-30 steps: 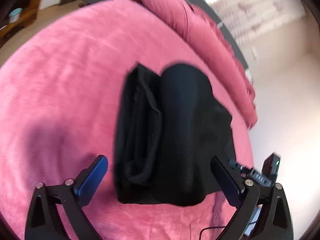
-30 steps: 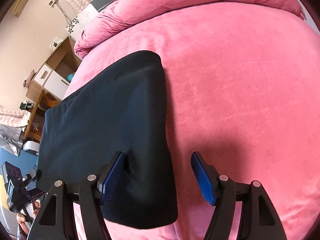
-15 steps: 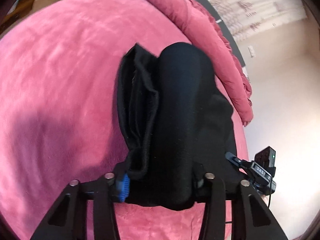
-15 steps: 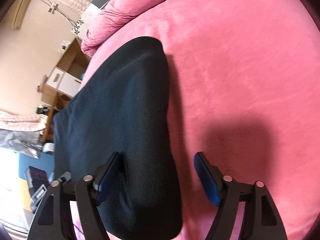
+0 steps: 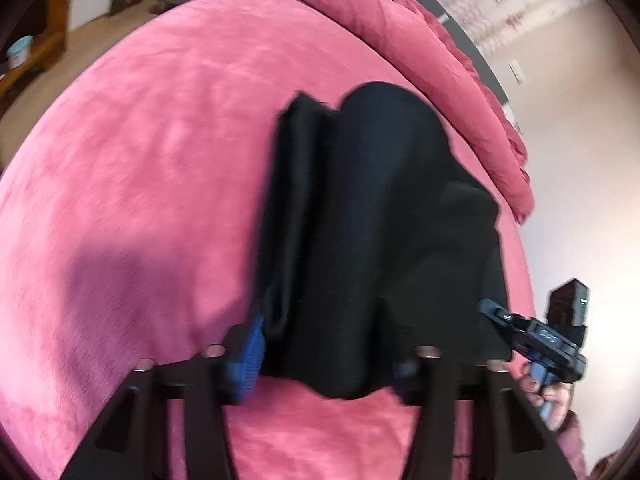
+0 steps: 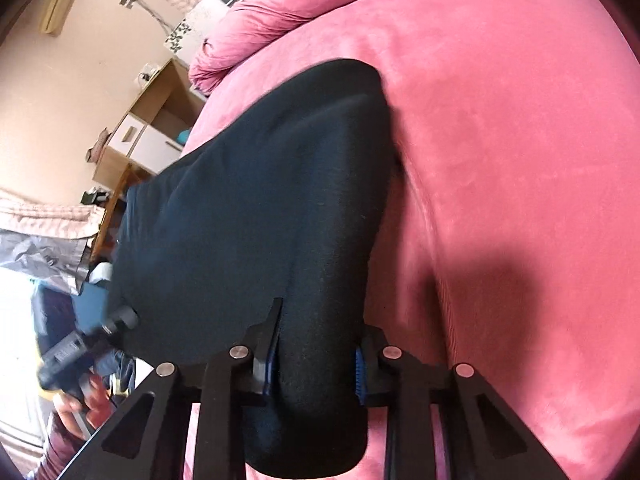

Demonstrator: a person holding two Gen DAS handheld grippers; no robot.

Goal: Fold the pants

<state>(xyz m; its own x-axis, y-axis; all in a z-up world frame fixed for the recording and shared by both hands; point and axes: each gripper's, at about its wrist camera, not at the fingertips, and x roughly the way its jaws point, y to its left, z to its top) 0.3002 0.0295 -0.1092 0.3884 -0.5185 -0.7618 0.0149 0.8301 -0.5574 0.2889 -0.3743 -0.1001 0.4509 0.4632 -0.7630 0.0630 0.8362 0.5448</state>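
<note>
pink bedspread (image 5: 140,168) | black pants (image 5: 372,220) on it | wooden cabinet (image 6: 148,132) beside

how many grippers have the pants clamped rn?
2. Left gripper straddles the near left end of the black pants; its jaws just reopened some. Right gripper pinches the near right fold, jaws just closing. Nothing else looks gripped.

Bare pink bedspread (image 6: 520,160) lies open beside the pants (image 6: 260,200); bunched duvet (image 5: 400,40) blocks behind.

Black pants (image 5: 384,220), folded into a thick bundle, on pink bedding
</note>
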